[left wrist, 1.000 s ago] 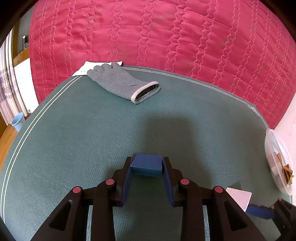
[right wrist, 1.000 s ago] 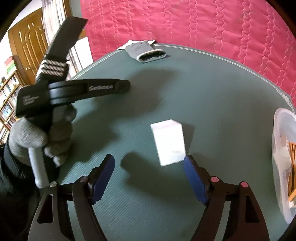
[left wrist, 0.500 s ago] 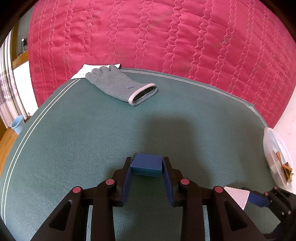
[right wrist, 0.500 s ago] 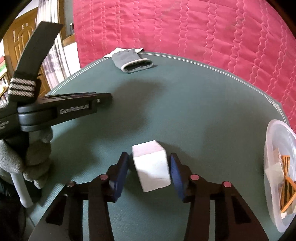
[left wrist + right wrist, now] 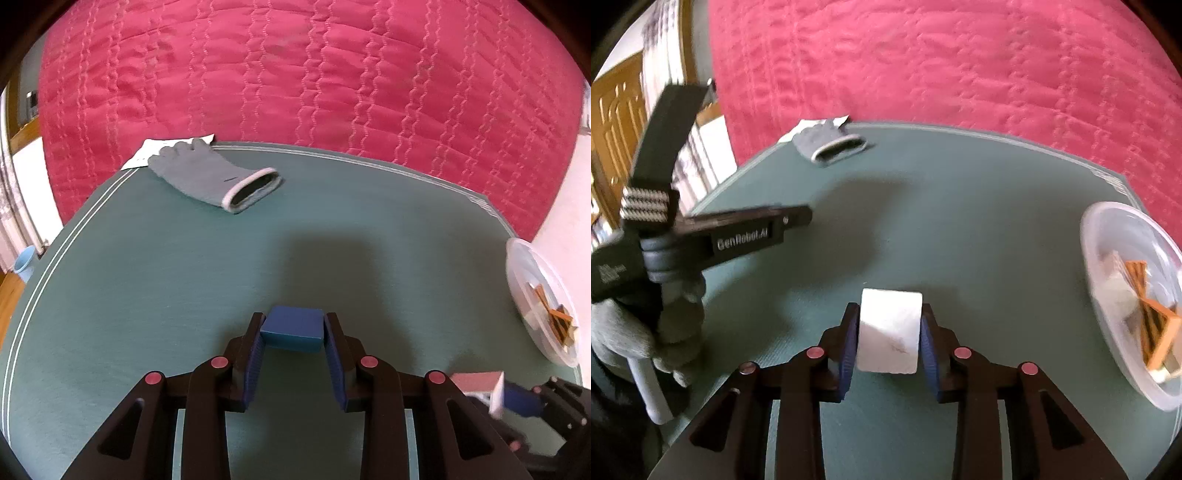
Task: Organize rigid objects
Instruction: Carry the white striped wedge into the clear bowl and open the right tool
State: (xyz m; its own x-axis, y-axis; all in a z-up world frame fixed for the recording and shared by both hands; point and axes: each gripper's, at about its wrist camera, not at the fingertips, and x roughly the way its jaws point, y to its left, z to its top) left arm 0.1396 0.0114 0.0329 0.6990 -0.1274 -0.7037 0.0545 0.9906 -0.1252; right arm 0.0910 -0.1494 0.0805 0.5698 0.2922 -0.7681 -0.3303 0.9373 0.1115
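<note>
Blocks sit in both of your claws, which suits a sorting job where each piece must be carried rather than pushed. Your left claw (image 5: 292, 328) is clamped on the blue block (image 5: 291, 328), low centre of its frame, pads pressing its two side faces so the top stays level above the green worktop (image 5: 184, 280). Your right claw (image 5: 889, 332) grips the white block (image 5: 889, 330) the same way, low centre of its own frame, apparently lifted clear of the worktop. The clear plastic bowl (image 5: 1108, 229) at the right edge already holds several wooden pieces, so it looks like the collecting place; the white block is nearer to it. The grey glove (image 5: 212, 177) lies in the upper left, well apart, on a sheet of paper (image 5: 147, 155), likely just set aside.
</note>
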